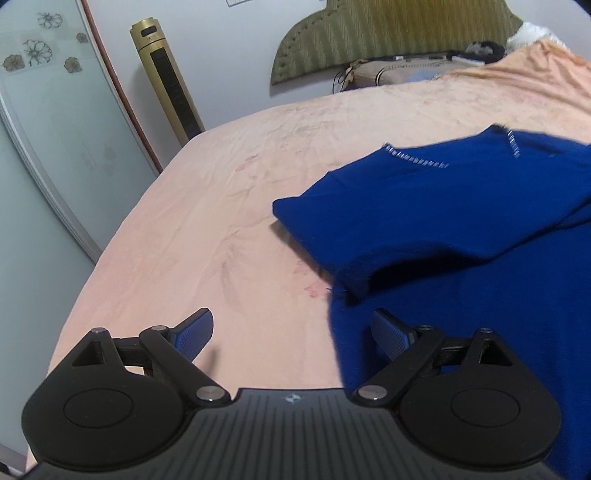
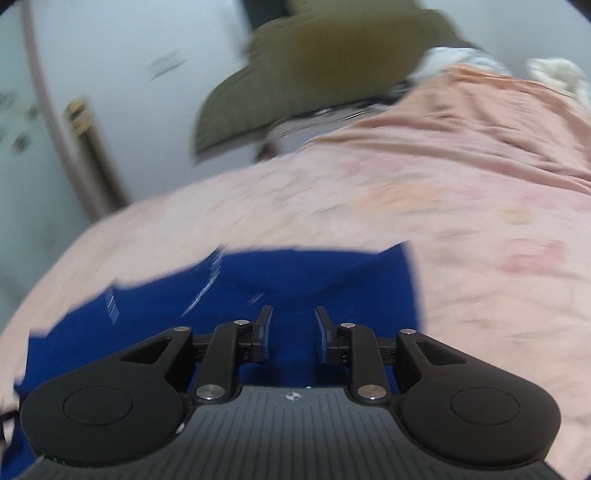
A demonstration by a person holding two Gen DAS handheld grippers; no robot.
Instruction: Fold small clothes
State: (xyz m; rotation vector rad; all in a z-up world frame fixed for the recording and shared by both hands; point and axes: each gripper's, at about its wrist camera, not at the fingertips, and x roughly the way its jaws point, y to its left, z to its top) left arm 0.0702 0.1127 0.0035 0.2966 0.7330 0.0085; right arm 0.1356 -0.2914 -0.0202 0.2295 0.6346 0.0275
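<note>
Surface: peach bedsheet over a wide bed, lightly creased, faint floral print; olive headboard at the far end, gold tower fan against the far-left wall.
Garment: blue top, spread on the right half of the bed in the left wrist view; neckline with pale stitched trim lies at its far edge, body runs toward the near side.
Sleeve: short sleeve sticks out to the left from the body, its cuff end resting on the sheet, a dark fold shadow under its near edge.
Long axis: neck-to-hem, running far to near; sleeve lies across that, pointing left.
Left gripper: fingers wide apart, nothing between them. Left finger over bare sheet, right finger over the garment's near-left edge. Contact with cloth not clear.
Right gripper: fingers partly apart, not clamped on anything; blue fabric fills the gap behind them. View is motion-blurred, so height above the cloth can't be told.
Direction from fingers: sleeve lies ahead and slightly right of the left gripper; the garment's far-right corner lies ahead and right of the right gripper.
Nearer hand, by judgement: left for the sleeve and left edge; right sits over the body.
Likely next: pinch an edge and carry it across the long axis.
</note>
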